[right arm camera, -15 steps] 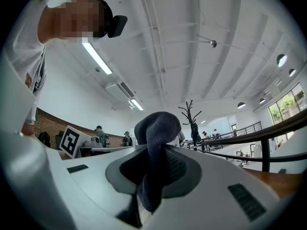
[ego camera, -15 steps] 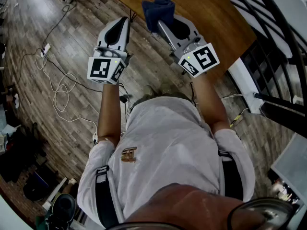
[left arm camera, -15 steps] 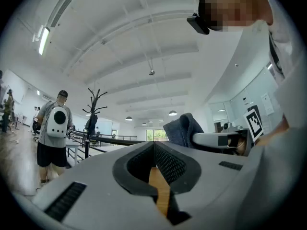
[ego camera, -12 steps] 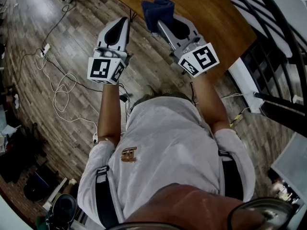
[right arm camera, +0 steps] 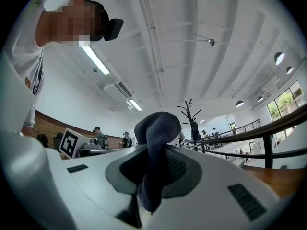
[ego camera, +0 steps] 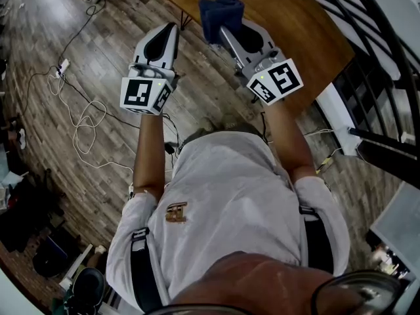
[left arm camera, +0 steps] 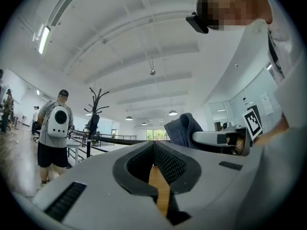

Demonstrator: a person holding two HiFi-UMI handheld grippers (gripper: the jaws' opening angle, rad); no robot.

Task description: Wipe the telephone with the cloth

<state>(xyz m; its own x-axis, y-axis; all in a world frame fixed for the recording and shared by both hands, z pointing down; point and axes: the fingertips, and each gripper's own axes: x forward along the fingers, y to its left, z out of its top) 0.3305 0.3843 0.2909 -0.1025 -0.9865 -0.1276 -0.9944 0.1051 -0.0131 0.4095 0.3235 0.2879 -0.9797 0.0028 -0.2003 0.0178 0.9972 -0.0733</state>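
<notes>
No telephone shows in any view. In the head view my right gripper (ego camera: pixel 222 30) is held up at the near edge of a wooden table (ego camera: pixel 295 18), shut on a dark blue cloth (ego camera: pixel 219 10) that bunches out past its tips. The right gripper view shows that cloth (right arm camera: pixel 156 131) pinched between the closed jaws of the right gripper (right arm camera: pixel 152 153), and it hangs down over them. My left gripper (ego camera: pixel 172 27) is raised over the floor left of the table, shut with nothing in it. The left gripper view has its jaws (left arm camera: pixel 153 146) pressed together, with the cloth (left arm camera: pixel 183 130) off to their right.
Loose cables (ego camera: pixel 85 120) trail over the wood floor at the left. A dark railing (ego camera: pixel 377 41) runs behind the table on the right. A person with a white backpack (left arm camera: pixel 55 128) and a coat stand (left arm camera: pixel 94 111) are far off in the room.
The right gripper with the cloth has shifted slightly up and to the right, towards the table. The left gripper has stayed where it was.
</notes>
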